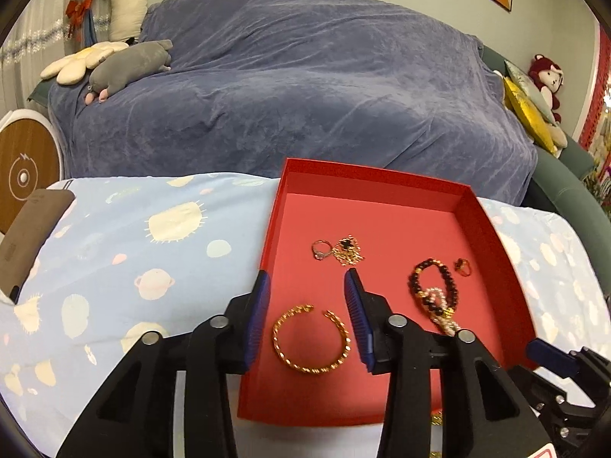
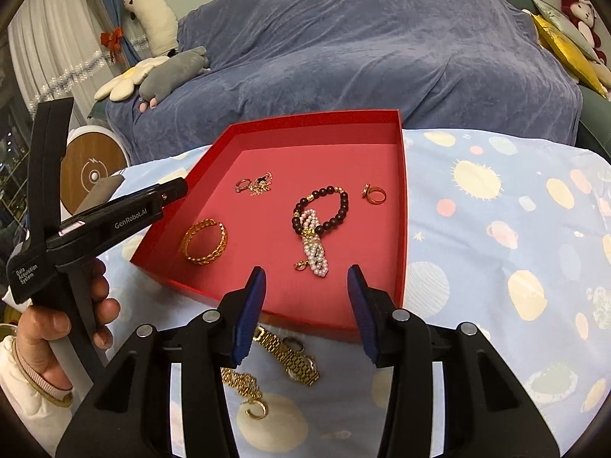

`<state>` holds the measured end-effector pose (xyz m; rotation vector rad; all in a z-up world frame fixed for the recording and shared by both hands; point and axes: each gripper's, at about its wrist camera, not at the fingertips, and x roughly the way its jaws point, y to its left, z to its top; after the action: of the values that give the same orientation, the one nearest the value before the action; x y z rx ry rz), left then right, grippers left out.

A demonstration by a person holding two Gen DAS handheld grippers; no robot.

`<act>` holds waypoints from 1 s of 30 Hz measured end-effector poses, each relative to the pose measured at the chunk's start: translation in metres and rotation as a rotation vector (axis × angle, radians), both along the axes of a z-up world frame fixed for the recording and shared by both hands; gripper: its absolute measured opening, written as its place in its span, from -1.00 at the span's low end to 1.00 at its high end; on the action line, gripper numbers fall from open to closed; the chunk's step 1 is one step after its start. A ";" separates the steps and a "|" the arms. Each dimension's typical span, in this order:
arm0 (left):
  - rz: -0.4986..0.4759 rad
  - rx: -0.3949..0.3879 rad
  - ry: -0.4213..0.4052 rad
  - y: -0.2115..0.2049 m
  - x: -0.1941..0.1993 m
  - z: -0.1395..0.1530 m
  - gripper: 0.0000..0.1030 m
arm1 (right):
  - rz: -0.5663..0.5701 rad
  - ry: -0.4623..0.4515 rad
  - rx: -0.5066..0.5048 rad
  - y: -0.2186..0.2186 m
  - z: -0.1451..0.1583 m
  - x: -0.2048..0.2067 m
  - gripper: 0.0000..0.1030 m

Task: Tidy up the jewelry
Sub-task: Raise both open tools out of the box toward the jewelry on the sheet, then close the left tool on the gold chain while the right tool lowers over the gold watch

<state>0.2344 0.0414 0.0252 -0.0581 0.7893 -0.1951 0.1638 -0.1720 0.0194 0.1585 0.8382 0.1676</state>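
A red tray [image 1: 492, 225] [image 2: 401, 206] lies on the patterned blue cloth. In it lie a gold bangle [image 1: 310, 337] [image 2: 205, 241], a silver ring [image 1: 320, 248] [image 2: 242, 185], a gold chain [image 1: 348, 250] [image 2: 262, 184], a dark bead bracelet [image 1: 435, 286] [image 2: 324, 208], a pearl bracelet [image 2: 315, 248] and a gold ring [image 1: 463, 266] [image 2: 374, 193]. My left gripper [image 1: 307, 286] is open and empty above the bangle. My right gripper [image 2: 305, 278] is open and empty over the tray's near edge. A gold watch [image 2: 290, 358] and a gold necklace [image 2: 244, 389] lie on the cloth below it.
A sofa under a blue-grey throw [image 1: 305, 76] stands behind the table, with plush toys [image 1: 126, 65] on its left and cushions [image 1: 527, 110] on its right. A round wooden stool [image 1: 26, 175] stands at far left. A brown flat object [image 1: 26, 240] lies on the cloth's left edge.
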 end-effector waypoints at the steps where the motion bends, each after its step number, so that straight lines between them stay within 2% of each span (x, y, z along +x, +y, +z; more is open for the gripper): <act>1: -0.001 -0.017 0.003 0.000 -0.007 0.004 -0.01 | 0.010 0.005 0.008 0.000 0.001 -0.005 -0.17; 5: -0.010 -0.063 0.043 0.000 -0.042 0.014 0.07 | 0.054 0.038 -0.012 0.005 -0.007 -0.027 -0.17; 10: -0.019 0.016 0.066 -0.005 -0.087 0.015 0.08 | 0.108 0.069 -0.062 0.010 -0.024 -0.040 -0.17; 14: -0.019 -0.017 0.093 0.001 -0.111 0.008 0.10 | 0.131 0.059 -0.074 0.012 -0.029 -0.039 -0.17; 19: -0.002 -0.069 0.172 0.012 -0.112 -0.011 0.11 | 0.160 0.060 -0.113 0.018 -0.039 -0.031 -0.17; 23: -0.005 -0.051 0.177 0.014 -0.110 -0.018 0.11 | 0.155 0.082 -0.111 0.013 -0.051 -0.023 -0.17; 30: -0.037 -0.048 0.206 0.007 -0.108 -0.028 0.11 | 0.190 0.065 -0.118 0.017 -0.056 -0.017 -0.16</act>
<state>0.1264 0.0489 -0.0024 -0.1102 0.9917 -0.2457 0.1464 -0.1551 -0.0368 -0.0265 0.9258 0.2918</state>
